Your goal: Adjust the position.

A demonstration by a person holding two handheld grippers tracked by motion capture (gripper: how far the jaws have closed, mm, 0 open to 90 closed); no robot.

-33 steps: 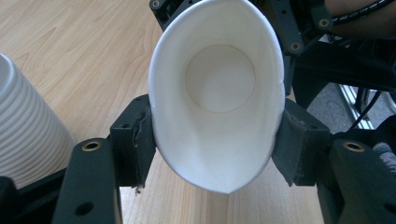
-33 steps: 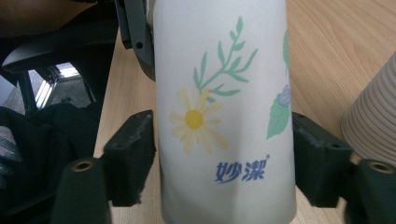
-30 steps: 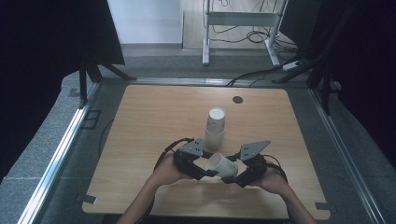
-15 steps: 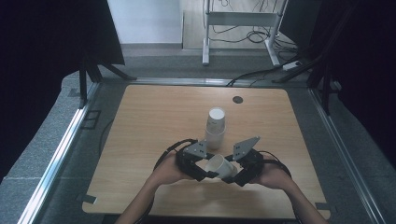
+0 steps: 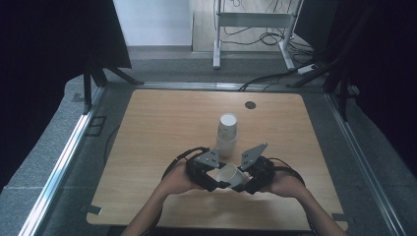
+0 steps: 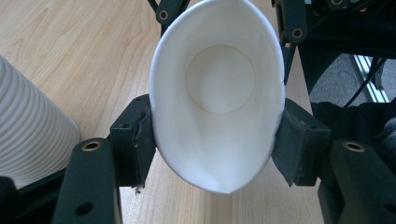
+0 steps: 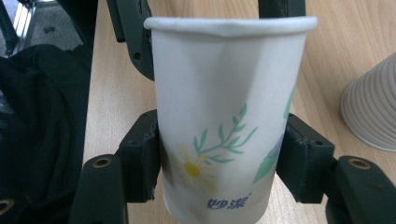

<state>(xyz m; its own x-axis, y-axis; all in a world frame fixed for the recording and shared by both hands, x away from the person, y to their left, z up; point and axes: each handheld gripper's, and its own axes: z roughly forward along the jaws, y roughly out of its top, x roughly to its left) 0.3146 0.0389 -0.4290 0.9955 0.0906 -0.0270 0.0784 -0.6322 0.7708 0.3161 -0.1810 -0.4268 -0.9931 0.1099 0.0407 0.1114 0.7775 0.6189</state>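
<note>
A: The paper cup [image 7: 224,126] is white with a rolled rim, a printed daisy, green sprigs and blue characters near its base. Inside it is plain white, with the round bottom visible in the left gripper view.

B: Where is it?

A: Near the front edge of the wooden table [image 5: 162,123], held off the surface between both grippers, just in front of the stack of ribbed cups [image 5: 227,133].

B: Jaws?

A: The left gripper [image 6: 217,144] is clamped on the cup near the mouth; the rim is squeezed into an oval with a pinched point. The right gripper [image 7: 222,158] has just been closing, with the cup between its jaws, and its pads now press the lower wall, which shows a crease.

B: Axis?

A: The cup lies roughly level in the high view. Its long axis runs left to right across the table, with the mouth towards the left gripper [image 5: 209,173] and the base towards the right gripper [image 5: 251,174].

B: Anything hidden?

A: The cup's base edge is cut off at the bottom of the right gripper view. The stack is cropped in both gripper views. In the high view the cup is small and half covered by the gripper bodies, so the tilt is probably slight, but it is hard to make out. Both hands are partly hidden under the grippers.
</note>
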